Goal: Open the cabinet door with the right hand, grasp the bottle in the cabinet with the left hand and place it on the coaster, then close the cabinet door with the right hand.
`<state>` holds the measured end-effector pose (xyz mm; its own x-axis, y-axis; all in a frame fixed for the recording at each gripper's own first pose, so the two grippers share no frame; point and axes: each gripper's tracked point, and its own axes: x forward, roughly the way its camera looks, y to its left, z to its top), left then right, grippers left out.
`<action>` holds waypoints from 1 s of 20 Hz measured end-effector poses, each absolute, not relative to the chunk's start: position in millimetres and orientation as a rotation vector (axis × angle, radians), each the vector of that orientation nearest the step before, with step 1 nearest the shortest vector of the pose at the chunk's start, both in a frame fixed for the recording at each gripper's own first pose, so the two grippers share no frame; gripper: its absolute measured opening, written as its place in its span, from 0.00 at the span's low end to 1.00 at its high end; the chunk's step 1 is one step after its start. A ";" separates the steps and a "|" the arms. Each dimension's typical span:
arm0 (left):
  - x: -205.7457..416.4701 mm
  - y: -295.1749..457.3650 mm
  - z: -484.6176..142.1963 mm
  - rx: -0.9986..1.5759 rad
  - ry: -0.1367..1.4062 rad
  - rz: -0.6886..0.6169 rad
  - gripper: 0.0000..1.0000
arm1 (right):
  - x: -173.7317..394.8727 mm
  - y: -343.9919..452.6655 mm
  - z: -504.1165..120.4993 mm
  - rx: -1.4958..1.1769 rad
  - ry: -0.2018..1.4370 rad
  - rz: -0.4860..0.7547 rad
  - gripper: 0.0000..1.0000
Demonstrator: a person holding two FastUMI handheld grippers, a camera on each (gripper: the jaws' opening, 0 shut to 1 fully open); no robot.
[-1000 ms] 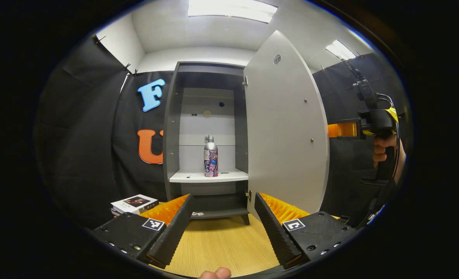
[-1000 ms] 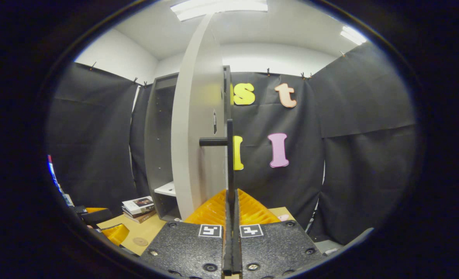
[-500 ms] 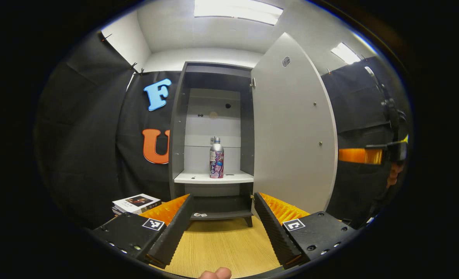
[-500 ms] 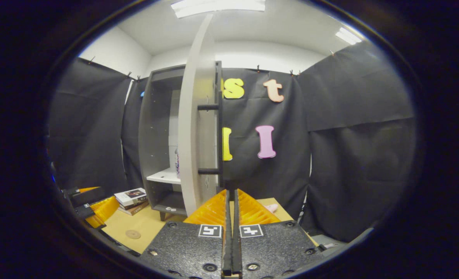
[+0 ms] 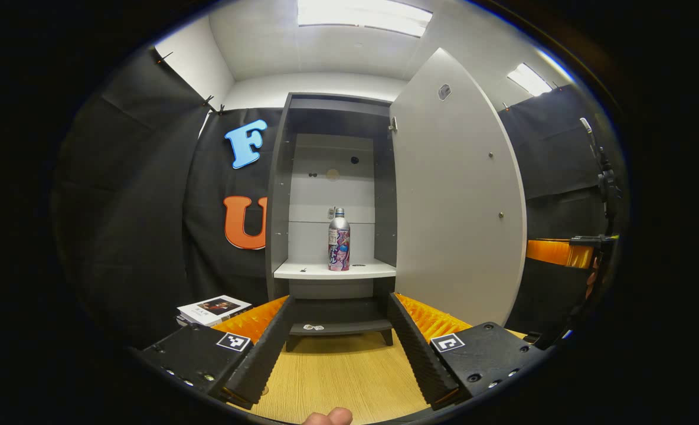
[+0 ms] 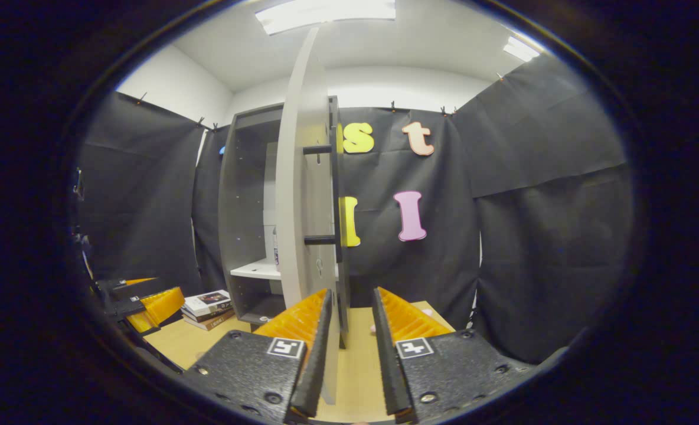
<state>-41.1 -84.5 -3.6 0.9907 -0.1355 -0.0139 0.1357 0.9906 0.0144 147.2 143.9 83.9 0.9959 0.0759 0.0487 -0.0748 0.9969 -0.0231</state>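
silver bottle point(image 5: 339, 239) with an unreadable pink label stood inside the open grey cabinet point(image 5: 332, 195); left gripper point(image 5: 337, 345) and right gripper point(image 6: 348, 348) gaped, empty.

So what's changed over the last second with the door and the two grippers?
The right gripper was shut on the door handle; it has now opened, let go and backed off. The cabinet door stands wide open. The left gripper stays open, facing the bottle, which remains upright on its shelf.
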 end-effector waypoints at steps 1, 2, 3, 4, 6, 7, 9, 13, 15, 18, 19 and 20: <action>-38.7 -83.8 -5.0 0.016 0.015 -0.133 0.95 | 146.9 143.1 83.0 -0.025 -0.051 0.069 0.56; -34.1 -83.3 -5.4 0.019 0.012 -0.133 0.95 | 146.6 141.0 81.7 -0.032 -0.046 0.064 0.60; -28.9 -82.5 -4.6 0.023 0.008 -0.132 0.95 | 144.7 140.9 80.4 -0.038 -0.044 0.064 0.65; -23.1 -82.1 -2.6 0.031 0.001 -0.134 0.95 | 144.6 140.6 79.0 -0.042 -0.037 0.065 0.70; -6.5 -80.5 6.2 0.055 -0.033 -0.131 0.95 | 143.5 141.4 77.9 -0.039 -0.028 0.075 0.80; 3.6 -79.3 11.4 0.073 -0.050 -0.126 0.95 | 145.9 139.9 77.6 -0.038 -0.025 0.072 0.80; 23.8 -81.8 24.9 0.083 -0.091 -0.123 0.95 | 146.4 138.7 78.0 -0.025 -0.028 0.068 0.83; 83.7 -97.5 45.3 0.035 -0.118 -0.161 0.95 | 146.8 137.0 80.3 0.003 -0.016 0.059 0.84; 123.0 -112.5 38.5 -0.021 -0.069 -0.214 0.95 | 148.3 133.4 81.2 0.004 -0.015 0.040 0.84; 178.3 -104.4 28.5 -0.038 -0.017 -0.162 0.96 | 149.4 127.4 80.6 0.002 -0.002 0.018 0.84; 195.4 -102.2 23.5 -0.036 -0.006 -0.148 0.95 | 148.7 125.9 80.1 -0.002 0.001 0.012 0.84; 210.0 -102.7 16.9 -0.035 0.002 -0.142 0.95 | 149.0 123.4 80.4 -0.008 0.005 0.002 0.84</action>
<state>210.0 -102.7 16.9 0.9900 -0.1411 0.0005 0.1410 0.9894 -0.0347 149.0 123.4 80.4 1.0000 0.0021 -0.0051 -0.0021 1.0000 -0.0077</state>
